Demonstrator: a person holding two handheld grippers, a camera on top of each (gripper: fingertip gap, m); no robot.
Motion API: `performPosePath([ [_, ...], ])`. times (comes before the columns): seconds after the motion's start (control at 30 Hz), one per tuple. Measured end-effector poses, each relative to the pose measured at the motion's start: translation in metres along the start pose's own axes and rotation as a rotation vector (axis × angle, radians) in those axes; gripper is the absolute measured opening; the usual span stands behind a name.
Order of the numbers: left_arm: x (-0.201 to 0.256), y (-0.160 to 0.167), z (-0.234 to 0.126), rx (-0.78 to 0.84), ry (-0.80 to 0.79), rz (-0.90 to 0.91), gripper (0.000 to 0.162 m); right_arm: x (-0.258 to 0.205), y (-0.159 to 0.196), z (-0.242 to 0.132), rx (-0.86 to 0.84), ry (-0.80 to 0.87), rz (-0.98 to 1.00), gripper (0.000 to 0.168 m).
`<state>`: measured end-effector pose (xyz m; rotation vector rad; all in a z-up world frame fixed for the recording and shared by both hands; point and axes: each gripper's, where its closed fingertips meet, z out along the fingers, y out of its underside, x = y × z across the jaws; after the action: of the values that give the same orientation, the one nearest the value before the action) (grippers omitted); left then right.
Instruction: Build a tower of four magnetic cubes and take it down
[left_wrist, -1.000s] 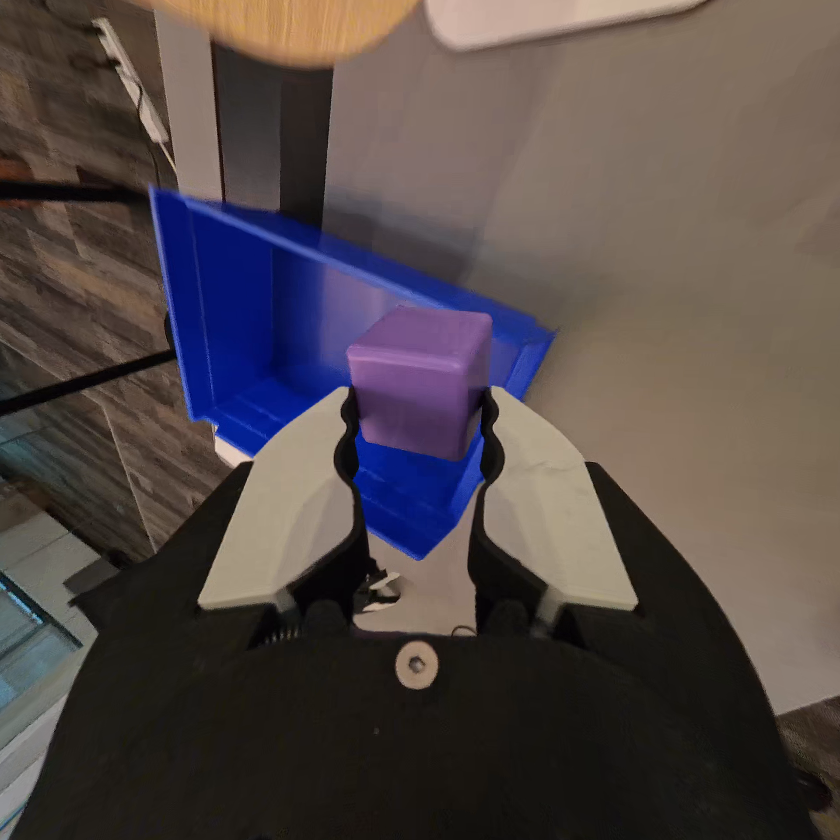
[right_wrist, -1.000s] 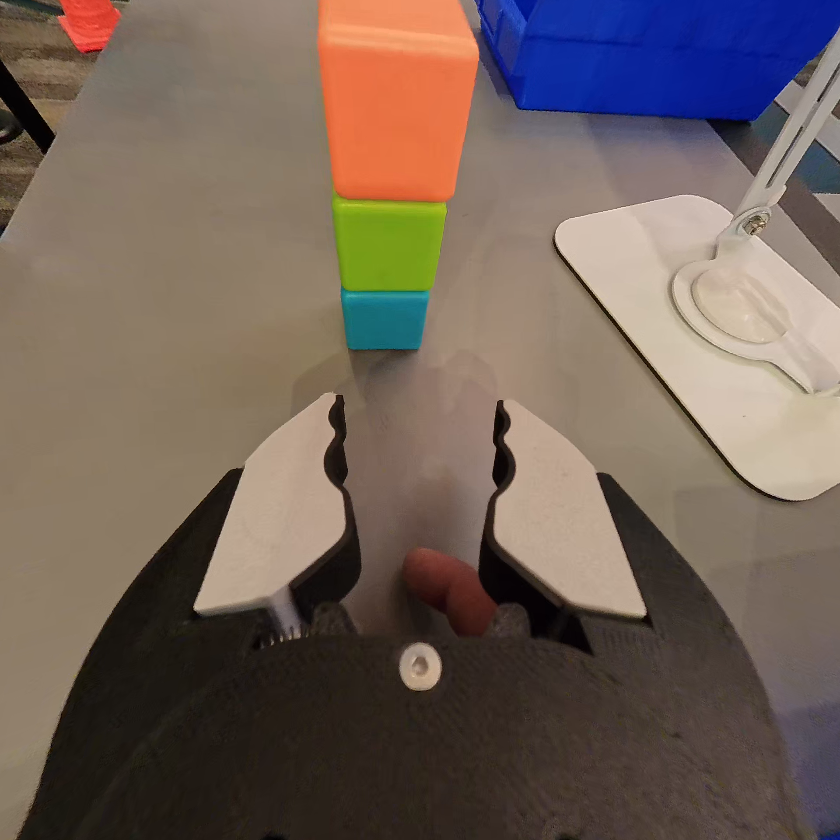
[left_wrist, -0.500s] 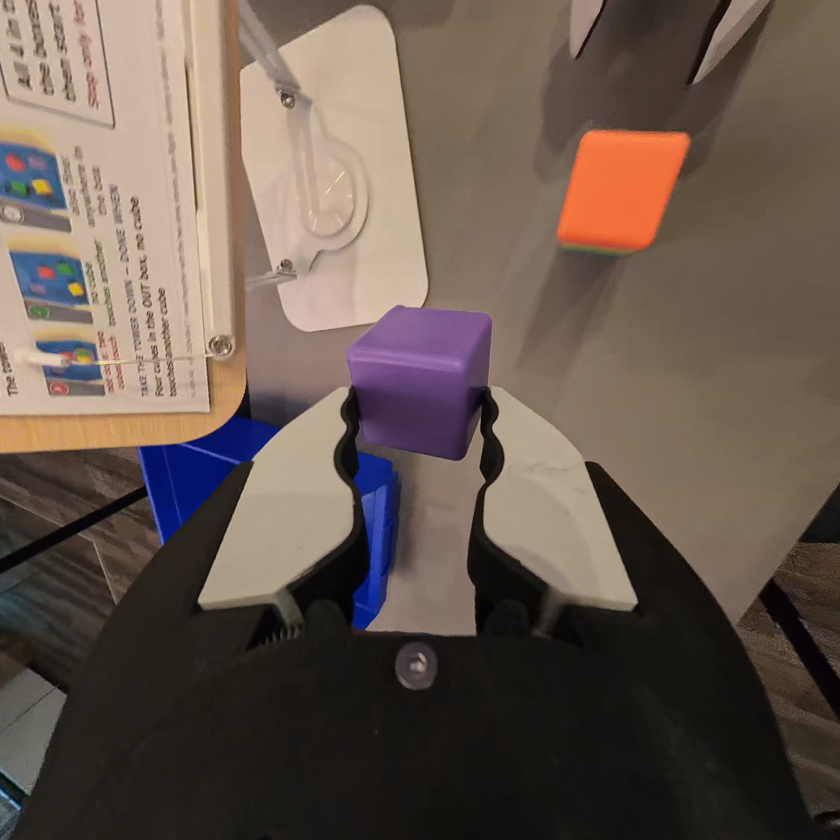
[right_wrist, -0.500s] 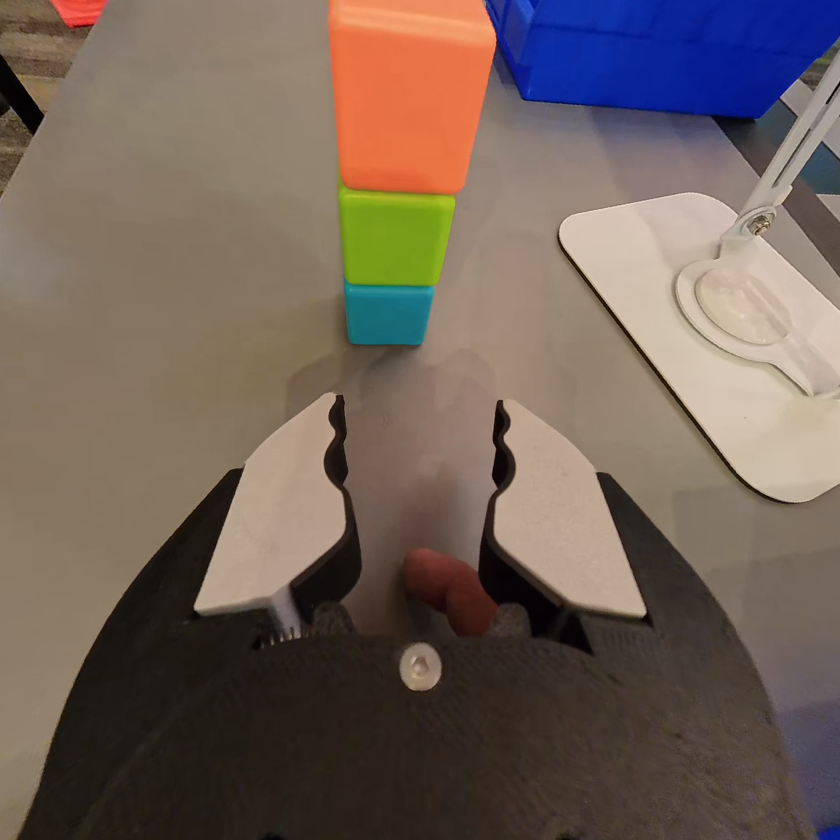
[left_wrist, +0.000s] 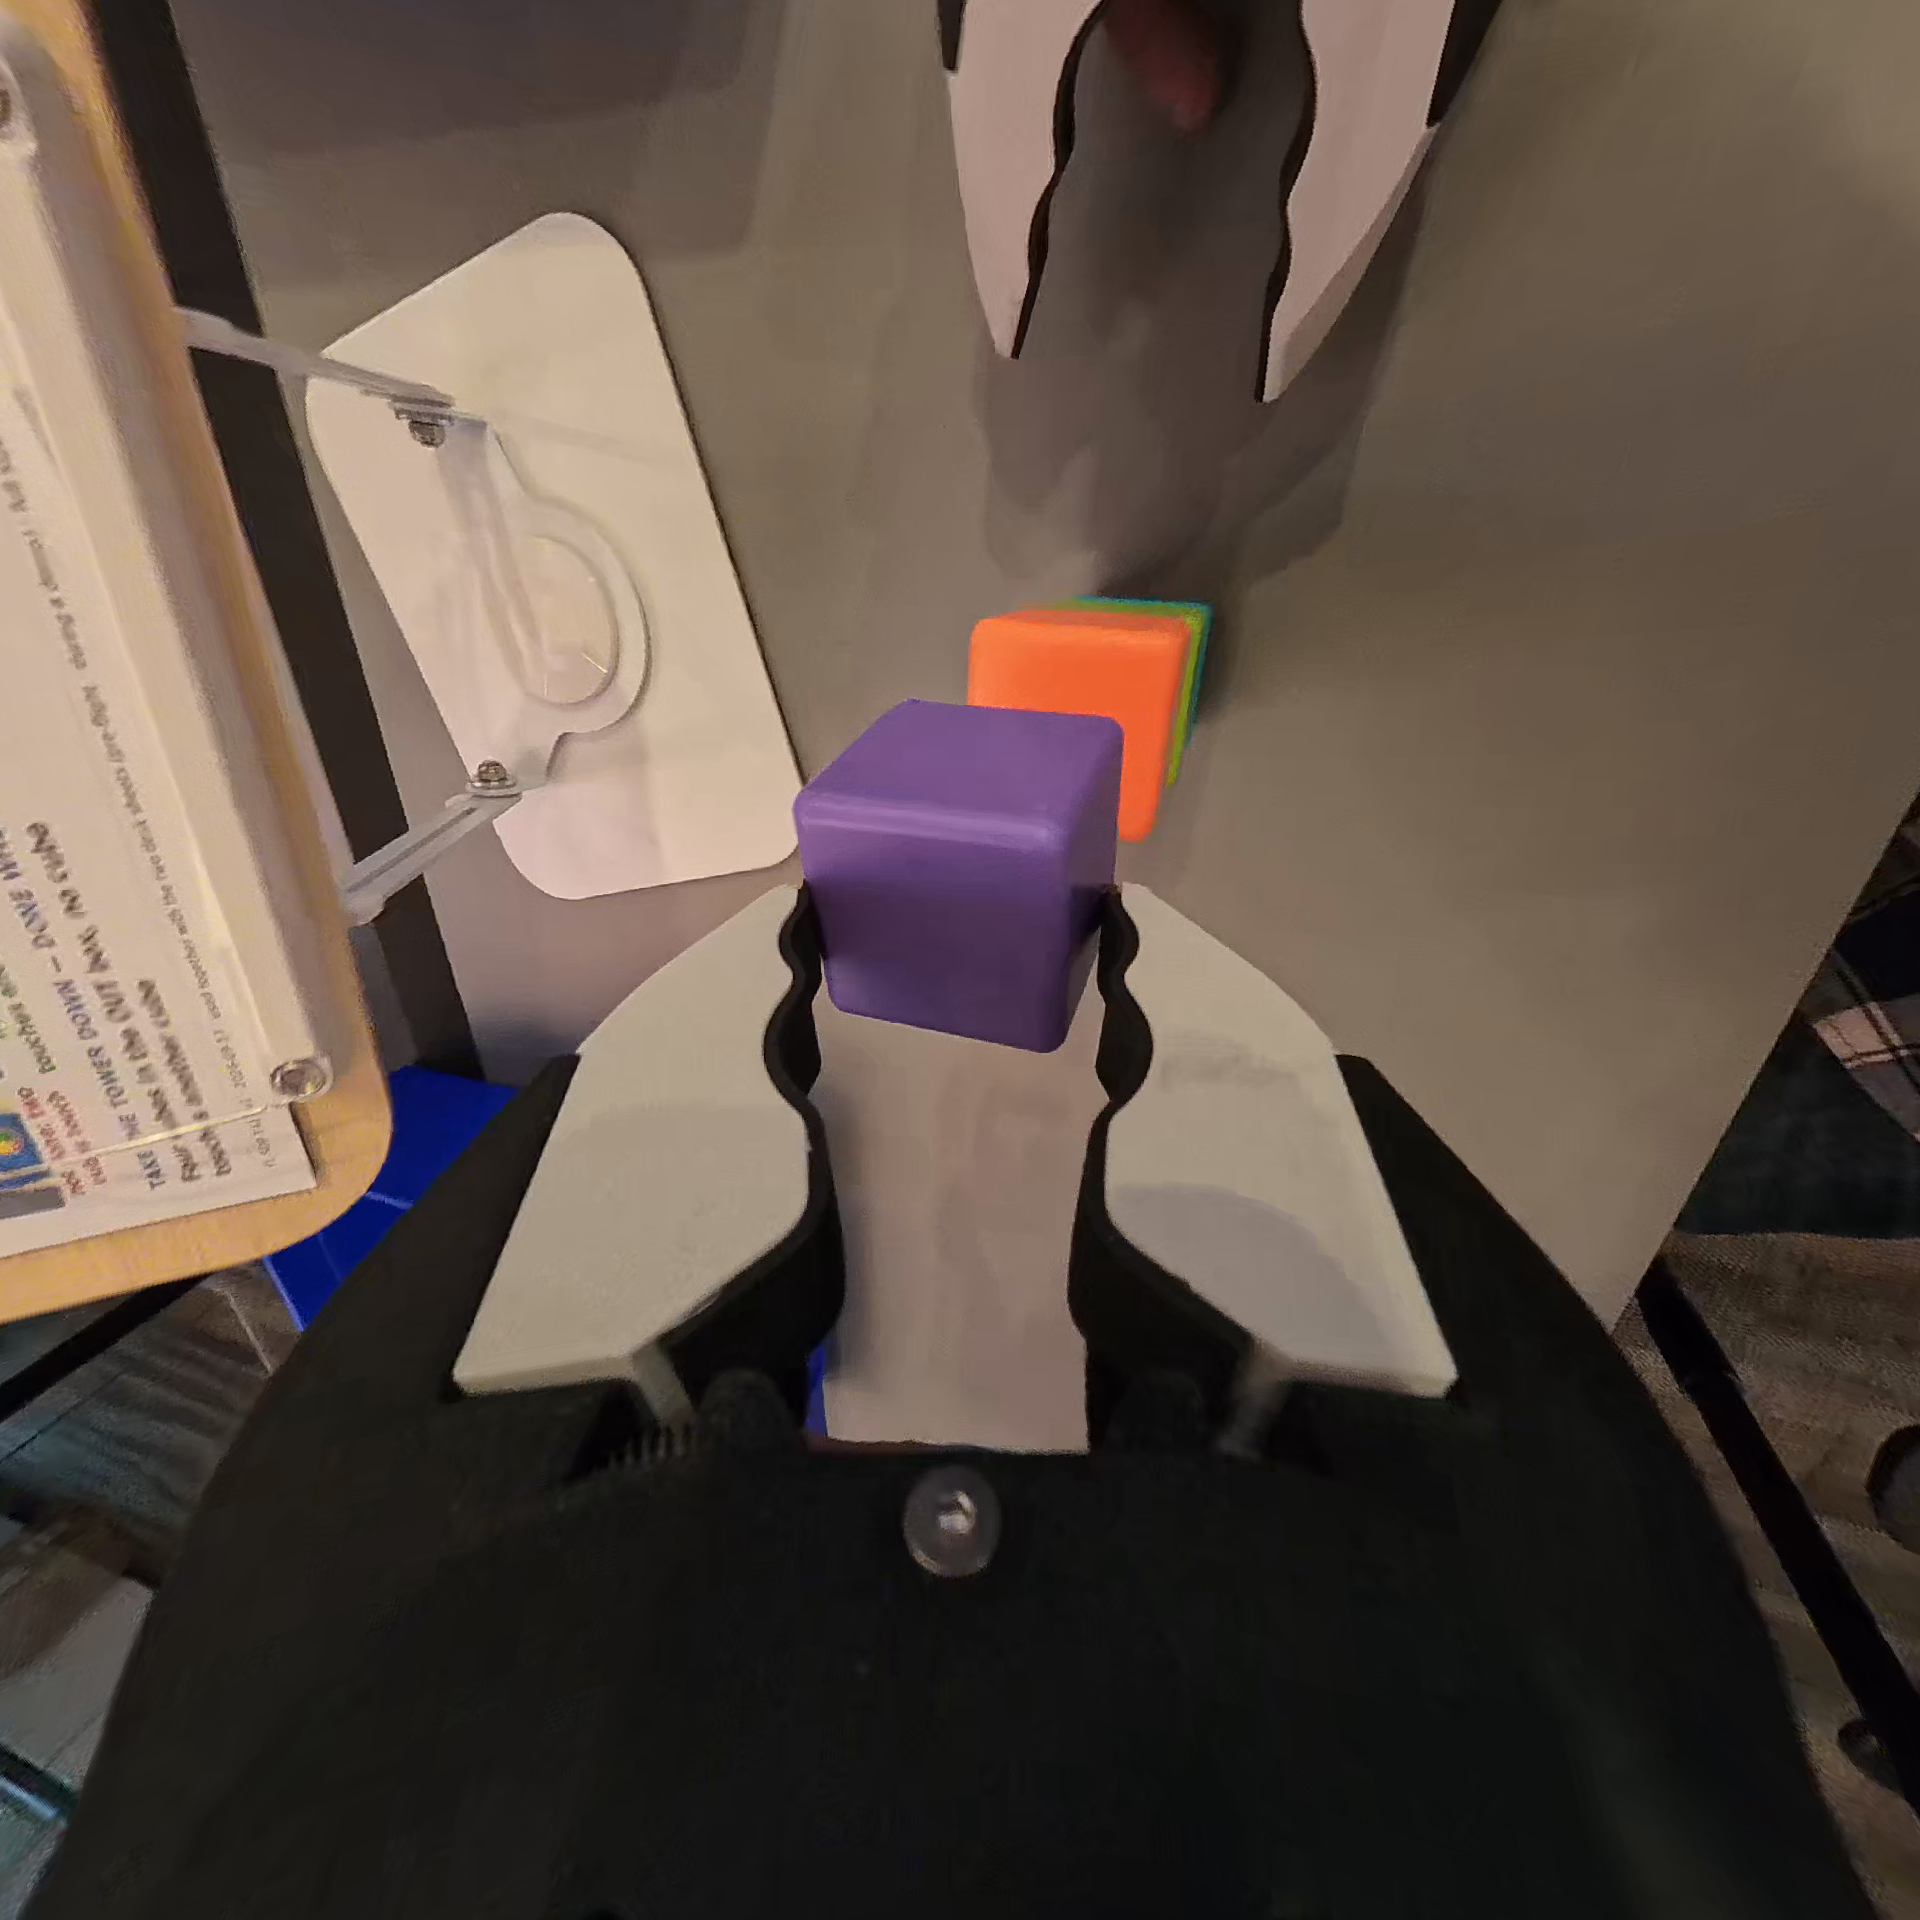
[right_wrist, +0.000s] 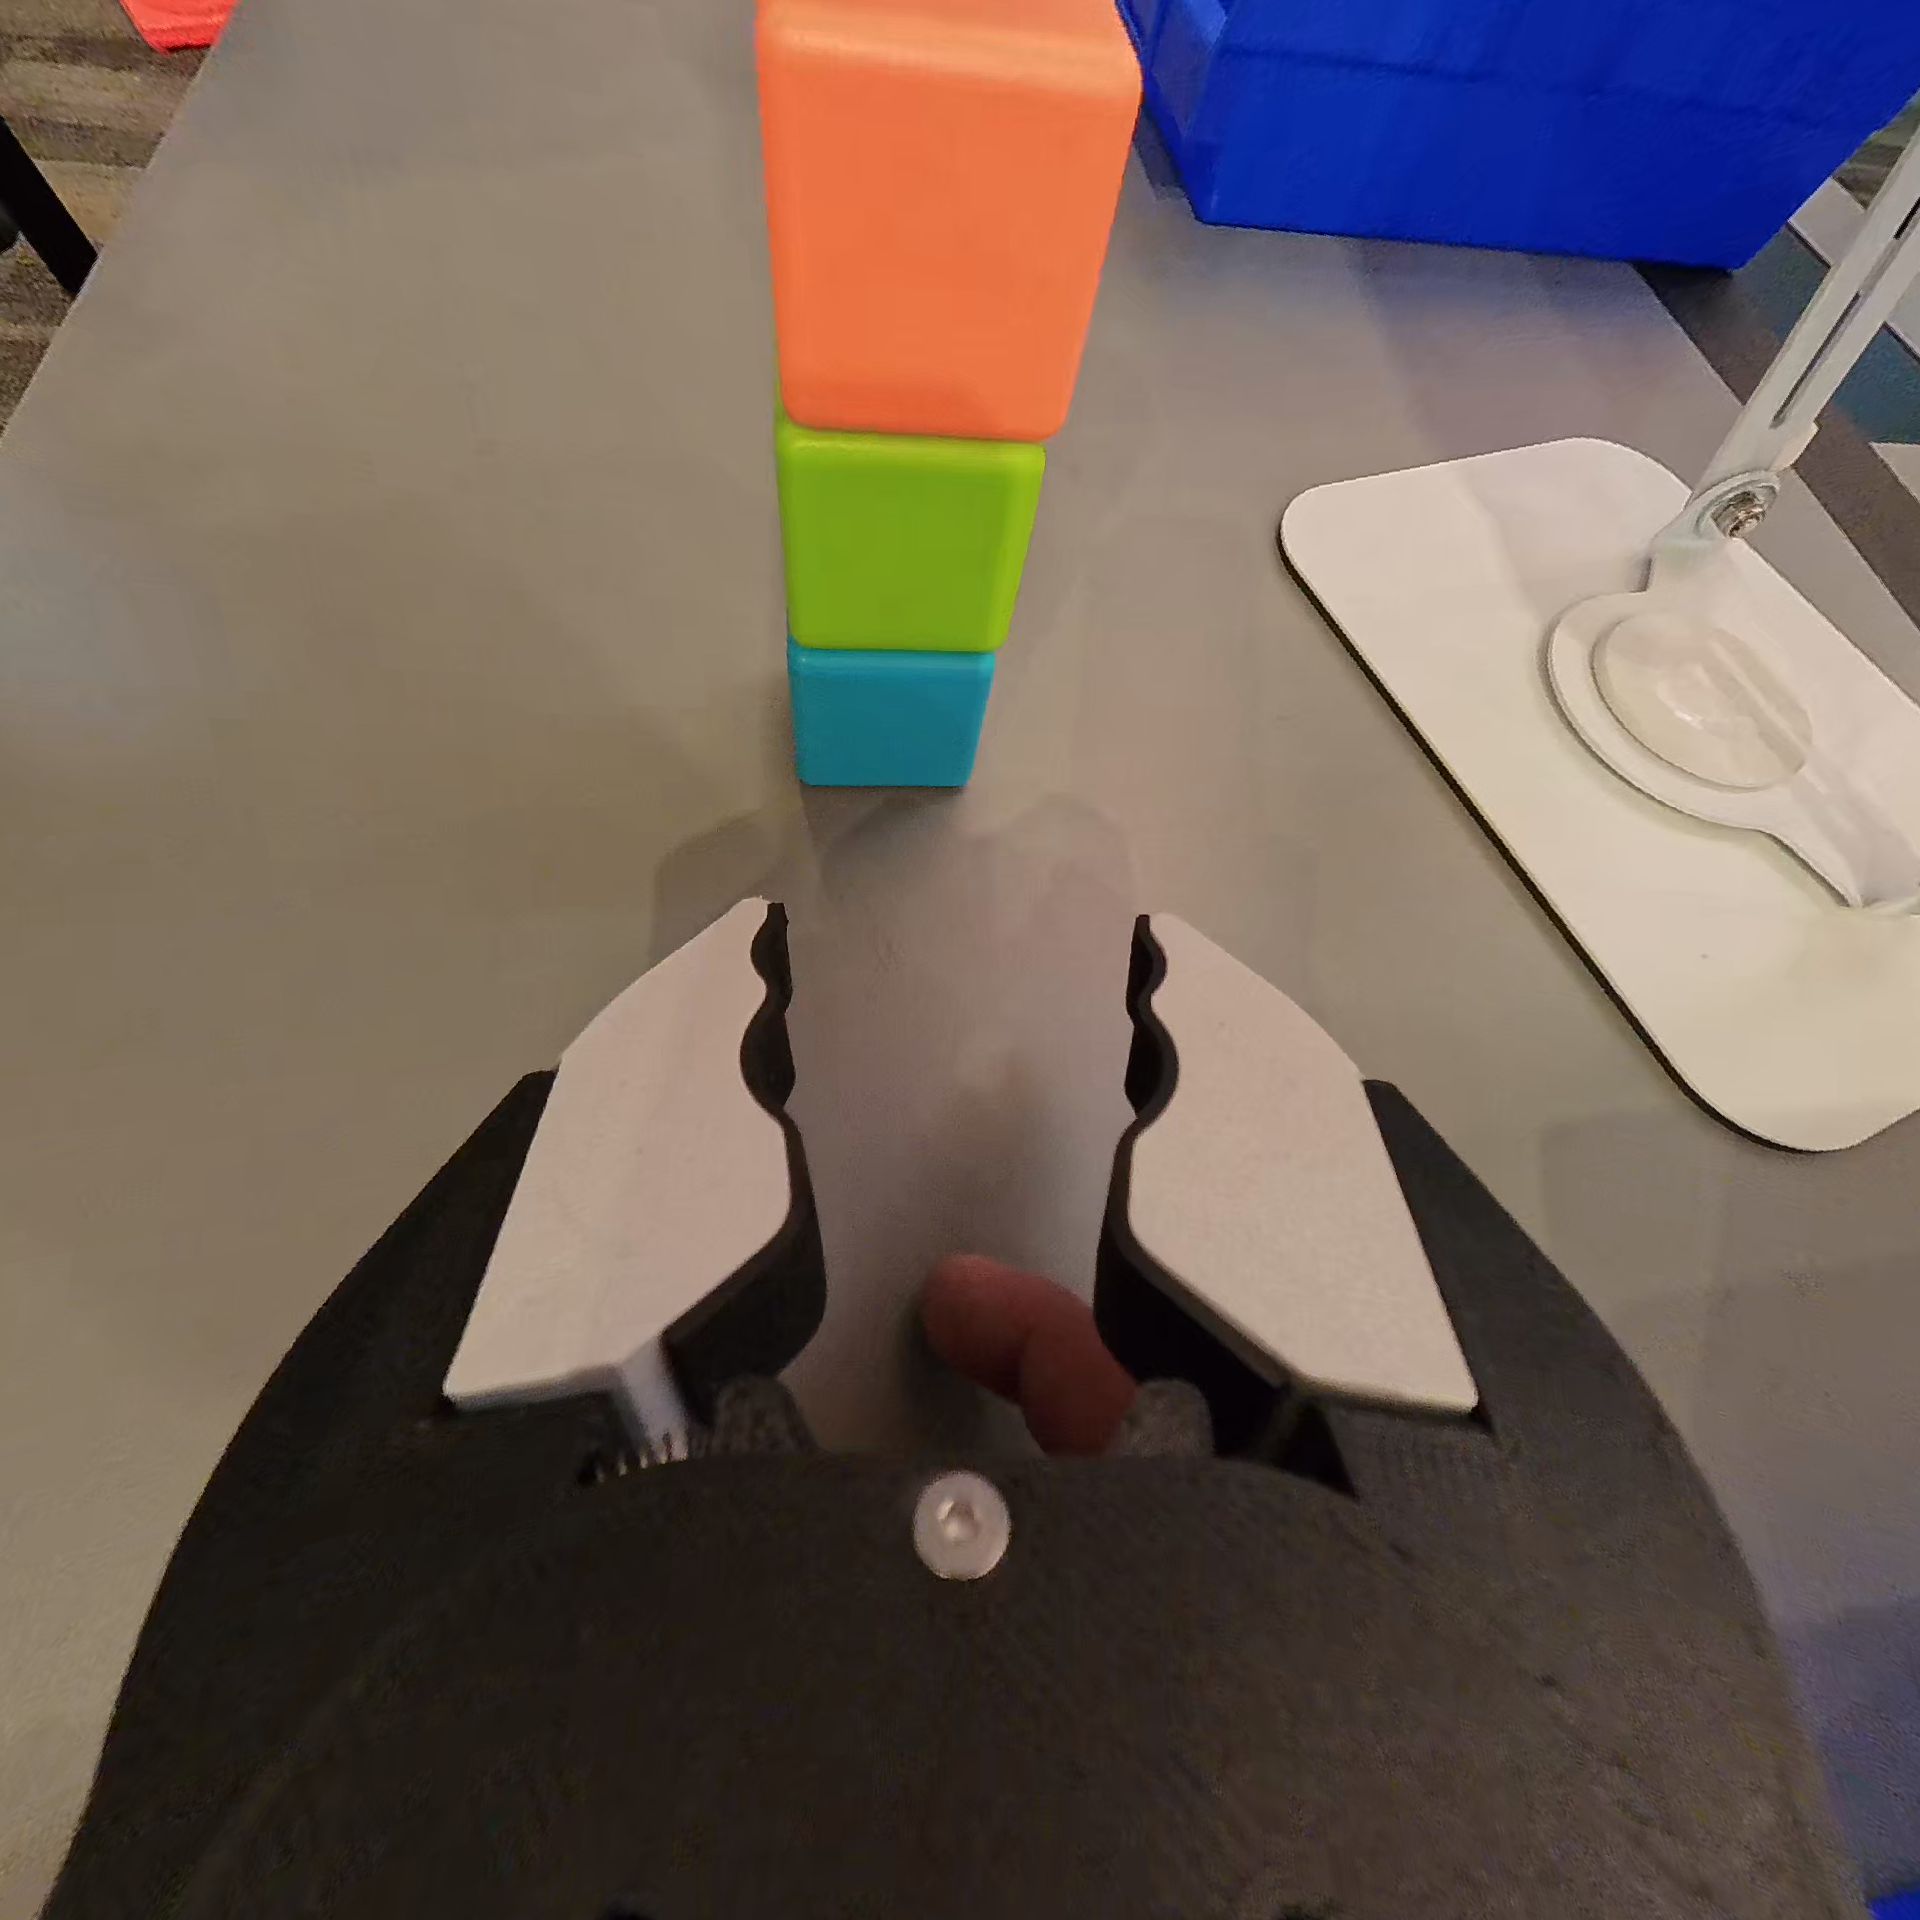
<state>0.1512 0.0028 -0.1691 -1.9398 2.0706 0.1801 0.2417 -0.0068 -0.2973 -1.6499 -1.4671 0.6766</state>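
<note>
Closer now than half a second before, the left gripper (left_wrist: 958, 914) had carried its glossy purple plastic cube (left_wrist: 954, 871), jaws clamped on it, just short of the stack's orange cube (right_wrist: 940, 213). Beneath sat the lime-green cube (right_wrist: 906, 540) and teal cube (right_wrist: 886, 717) on the grey table (right_wrist: 416, 623). Right gripper (right_wrist: 958, 940) hovered nearby, jaws apart and empty.

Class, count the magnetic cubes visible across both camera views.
4: the purple cube held in the left gripper; orange cube, green cube and blue cube stacked on the table.
</note>
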Motion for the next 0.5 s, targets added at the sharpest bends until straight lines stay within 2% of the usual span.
performPosePath([
  [0.27,0.007,-0.004,0.020,-0.045,0.036,0.005,0.051,0.000,0.000,0.000,-0.003,0.000,-0.004,0.063],
  [0.5,0.009,-0.011,0.022,-0.046,0.010,0.021,0.054,0.000,0.001,0.000,-0.005,0.000,-0.007,0.063],
])
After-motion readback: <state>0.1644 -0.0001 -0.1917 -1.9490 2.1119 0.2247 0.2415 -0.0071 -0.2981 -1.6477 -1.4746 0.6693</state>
